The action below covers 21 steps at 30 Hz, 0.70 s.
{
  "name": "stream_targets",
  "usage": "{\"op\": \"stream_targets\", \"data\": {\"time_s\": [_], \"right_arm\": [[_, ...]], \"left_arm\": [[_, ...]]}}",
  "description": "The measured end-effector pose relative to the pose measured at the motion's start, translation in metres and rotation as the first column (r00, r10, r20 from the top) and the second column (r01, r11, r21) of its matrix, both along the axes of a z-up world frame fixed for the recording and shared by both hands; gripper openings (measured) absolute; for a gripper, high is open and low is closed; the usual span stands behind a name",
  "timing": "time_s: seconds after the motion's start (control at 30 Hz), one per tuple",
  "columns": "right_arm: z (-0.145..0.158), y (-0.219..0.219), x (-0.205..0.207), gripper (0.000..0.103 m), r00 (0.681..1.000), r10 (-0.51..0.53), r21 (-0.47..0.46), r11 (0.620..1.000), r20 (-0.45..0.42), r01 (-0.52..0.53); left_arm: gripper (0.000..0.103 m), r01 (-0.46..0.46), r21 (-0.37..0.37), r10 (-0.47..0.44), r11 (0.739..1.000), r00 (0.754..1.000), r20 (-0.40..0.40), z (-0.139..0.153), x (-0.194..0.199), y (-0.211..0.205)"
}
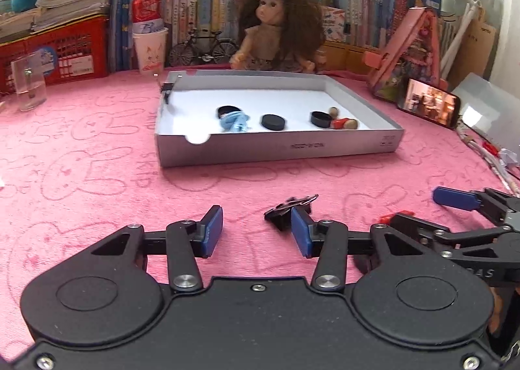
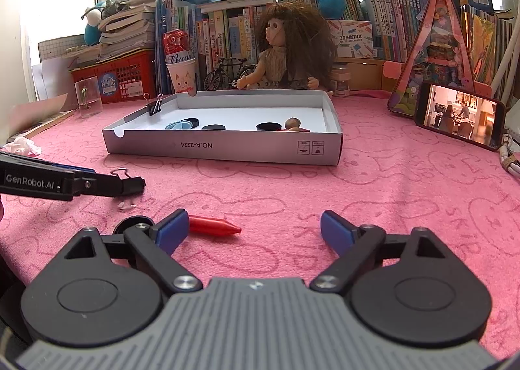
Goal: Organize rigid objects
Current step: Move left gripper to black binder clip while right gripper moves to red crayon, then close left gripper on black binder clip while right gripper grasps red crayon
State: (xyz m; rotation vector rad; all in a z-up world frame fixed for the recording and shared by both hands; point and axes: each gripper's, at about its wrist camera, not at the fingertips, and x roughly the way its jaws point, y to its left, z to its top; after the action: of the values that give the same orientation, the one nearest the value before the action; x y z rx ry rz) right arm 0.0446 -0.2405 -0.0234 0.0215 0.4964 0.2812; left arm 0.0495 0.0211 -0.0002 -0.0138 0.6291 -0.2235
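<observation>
A grey cardboard tray sits on the pink cloth. It holds black round caps, a light blue piece, a small wooden figure and a binder clip on its left wall. My left gripper is open and empty; a black binder clip lies just beyond its right finger. My right gripper is open and empty. A red crayon-like piece lies beside its left finger, and a black round cap sits behind that finger.
A doll sits behind the tray with books, a toy bicycle, a paper cup with a can and a red crate. A phone leans at right. A clear glass stands at left.
</observation>
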Motion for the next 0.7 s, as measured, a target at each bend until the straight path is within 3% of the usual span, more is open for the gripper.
{"op": "stream_targets", "data": {"time_s": [0.17,0.43,0.53,0.7], "right_arm": [[0.0,0.002,-0.001,0.094,1.0,0.001,-0.003,1.0,0.001,-0.001],[0.004,0.006,-0.005,0.091,0.999,0.035,-0.001,0.999,0.027,-0.035],[0.006,0.012,-0.003,0.083,0.999,0.044,-0.03,0.999,0.012,-0.043],[0.014,0.01,0.003,0.082,0.997,0.022,-0.001,1.0,-0.069,-0.023]], "left_arm": [[0.044,-0.068,0.023,0.068,0.997,0.998,-0.005,-0.001,0.005,0.012],[0.048,0.011,-0.034,-0.01,0.999,1.0,0.024,0.004,-0.01,0.004],[0.048,0.019,-0.036,-0.018,0.999,1.0,0.013,0.004,-0.009,-0.005],[0.049,-0.002,-0.058,0.002,0.998,1.0,-0.009,0.003,-0.001,-0.016]]}}
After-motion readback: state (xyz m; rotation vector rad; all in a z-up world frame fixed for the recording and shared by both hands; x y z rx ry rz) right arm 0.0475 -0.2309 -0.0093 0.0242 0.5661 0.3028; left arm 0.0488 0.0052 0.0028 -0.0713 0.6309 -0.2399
